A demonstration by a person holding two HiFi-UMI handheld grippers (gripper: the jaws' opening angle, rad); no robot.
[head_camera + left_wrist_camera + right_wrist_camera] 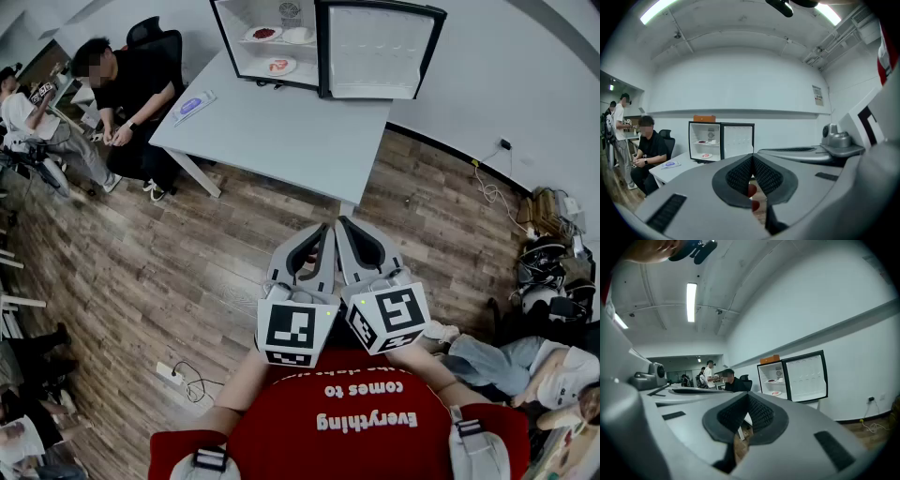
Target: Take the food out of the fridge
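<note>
Fingers: left gripper (322, 232) closed, nothing between. Right gripper (344, 227) closed too, empty. Both side by side at chest, tips nearly touching. Food (279, 66) on plates inside open fridge (320, 56), far end of table (281, 131), well apart, ahead and slightly left. Door (375, 52) swung right. Left gripper marginally nearer opening, by my reading.

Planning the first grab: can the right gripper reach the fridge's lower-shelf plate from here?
Probably not yet: the fridge door stands open, but the right gripper is shut and well short of the table and plate.
</note>
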